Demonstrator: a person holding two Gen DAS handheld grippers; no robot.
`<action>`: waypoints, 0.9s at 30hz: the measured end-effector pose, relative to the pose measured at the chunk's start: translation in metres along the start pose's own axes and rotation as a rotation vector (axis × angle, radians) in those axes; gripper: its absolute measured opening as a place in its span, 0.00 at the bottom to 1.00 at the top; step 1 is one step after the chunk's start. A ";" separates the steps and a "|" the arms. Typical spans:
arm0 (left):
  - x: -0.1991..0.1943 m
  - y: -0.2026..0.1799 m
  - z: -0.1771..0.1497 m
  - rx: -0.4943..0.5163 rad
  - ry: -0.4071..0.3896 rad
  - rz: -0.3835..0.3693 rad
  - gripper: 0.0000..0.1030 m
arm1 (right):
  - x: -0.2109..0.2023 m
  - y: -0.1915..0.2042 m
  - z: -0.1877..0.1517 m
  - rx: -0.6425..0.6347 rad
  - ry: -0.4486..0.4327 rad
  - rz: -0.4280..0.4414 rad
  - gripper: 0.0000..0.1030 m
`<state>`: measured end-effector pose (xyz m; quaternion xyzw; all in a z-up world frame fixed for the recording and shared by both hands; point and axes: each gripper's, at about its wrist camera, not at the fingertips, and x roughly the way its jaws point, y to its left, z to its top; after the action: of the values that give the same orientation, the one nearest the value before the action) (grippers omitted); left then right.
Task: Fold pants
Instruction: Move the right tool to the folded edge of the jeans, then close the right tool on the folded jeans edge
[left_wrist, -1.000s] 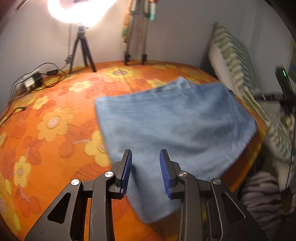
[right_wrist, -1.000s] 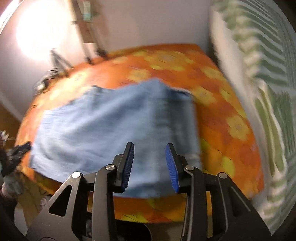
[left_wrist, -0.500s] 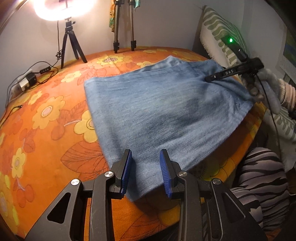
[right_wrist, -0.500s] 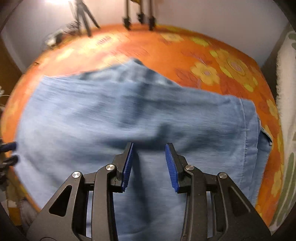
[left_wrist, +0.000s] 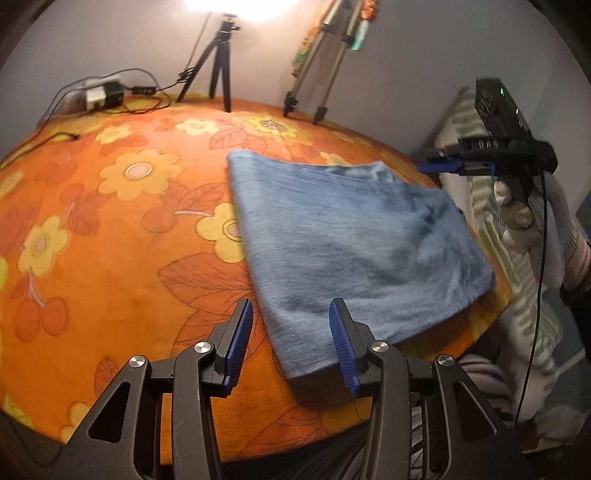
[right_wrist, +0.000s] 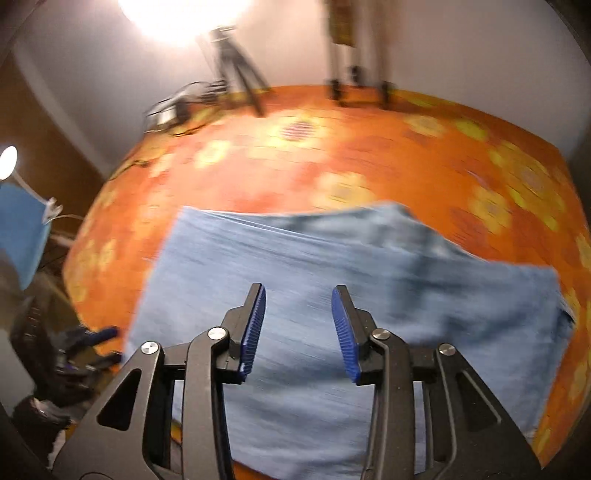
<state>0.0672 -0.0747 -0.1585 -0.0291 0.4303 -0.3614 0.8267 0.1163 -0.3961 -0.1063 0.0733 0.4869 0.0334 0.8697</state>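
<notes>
- Pants (left_wrist: 354, 251) of light blue denim lie folded into a flat, roughly four-sided packet on the surface (left_wrist: 110, 258), which wears an orange cloth with yellow flowers.
- Seen from the left wrist, the pants reach from the middle of the surface to its right edge, and one corner of the pants comes close to the near edge.
- Left claw (left_wrist: 291, 341) hangs above this near corner of the pants; its jaws are opening, the corner shows in the gap between the blue pads (left_wrist: 240, 343), and the pads do not press on the cloth.
- Right claw (right_wrist: 298, 328) hangs over the middle of the pants (right_wrist: 332, 280) in its own view; its jaws are opening too, the denim lies below the gap, and nothing is clamped.
- In the left wrist view, the right claw (left_wrist: 439, 168) appears beyond the far right corner of the pants, held by a gloved hand (left_wrist: 524, 218).
- Behind the pants, at the far edge of the surface, stand a small black tripod (left_wrist: 221, 66) under a bright lamp and a taller silver tripod (left_wrist: 321, 74).
- Far left from the pants, a power adapter (left_wrist: 101, 96) with cables lies at the back of the surface.
- Right wrist picture is blurred, so the fine detail of the pants is not clear there.
</notes>
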 end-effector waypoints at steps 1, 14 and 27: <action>0.001 0.001 0.000 -0.008 -0.002 -0.003 0.40 | 0.004 0.017 0.005 -0.018 0.007 0.022 0.39; 0.017 0.013 -0.007 -0.153 -0.019 -0.106 0.41 | 0.111 0.140 0.038 -0.052 0.208 0.099 0.40; 0.007 0.008 -0.004 -0.161 -0.065 -0.162 0.38 | 0.162 0.181 0.040 -0.139 0.326 -0.169 0.40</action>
<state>0.0717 -0.0720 -0.1693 -0.1418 0.4270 -0.3903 0.8033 0.2379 -0.1999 -0.1930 -0.0343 0.6224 0.0051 0.7819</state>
